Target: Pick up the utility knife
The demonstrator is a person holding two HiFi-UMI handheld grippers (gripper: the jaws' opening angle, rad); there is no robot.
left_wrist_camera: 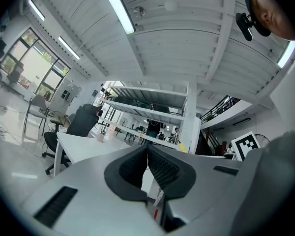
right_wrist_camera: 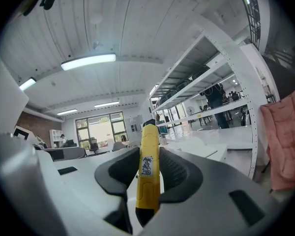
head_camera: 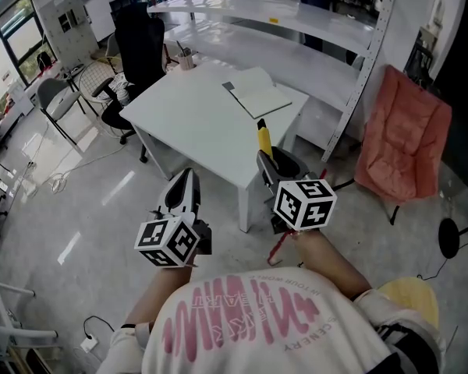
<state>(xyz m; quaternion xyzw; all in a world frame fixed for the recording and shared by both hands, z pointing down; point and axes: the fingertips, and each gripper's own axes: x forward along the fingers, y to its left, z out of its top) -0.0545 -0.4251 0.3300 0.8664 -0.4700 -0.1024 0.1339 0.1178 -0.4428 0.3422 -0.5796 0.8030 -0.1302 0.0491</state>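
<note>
**benchrat:** so where's the utility knife (right_wrist_camera: 147, 193) at? lying on the tabletop (head_camera: 195, 127) or what

**mods_n_clamps:** nope, the right gripper (right_wrist_camera: 148, 154) has it. In the right gripper view the dark ribbed fingers (right_wrist_camera: 174, 170) are clamped on the yellow body from both sides, roughly half spread. The knife stands upright between them. The top end pokes out past the fingertips and the dark end sits down toward the gripper's body. There's a small white label (right_wrist_camera: 147, 166) on the side facing the camera, but the print is too small to read.

**benchrat:** and from the head view?

**mods_n_clamps:** same story. The yellow bit sticks out ahead of the gripper's marker cube (head_camera: 304, 203) and shows against the near edge of the white tabletop. It's carried by the gripper, not resting on the surface. Further back on the tabletop there's an open notebook (head_camera: 259, 92), plus a cup (head_camera: 187, 59) at the far corner.

**benchrat:** what about the other hand?

**mods_n_clamps:** the left gripper (left_wrist_camera: 147, 150) has its fingers closed right up, with the pads meeting each other in the left gripper view. In the head view it sits to the left of the right one, a bit nearer the person, and over the floor (head_camera: 78, 209) off the tabletop's near corner.

**benchrat:** anything else around?

**mods_n_clamps:** a black office chair (head_camera: 140, 45) on the far side, and a salmon folding chair (head_camera: 402, 131) off to the right.
</note>
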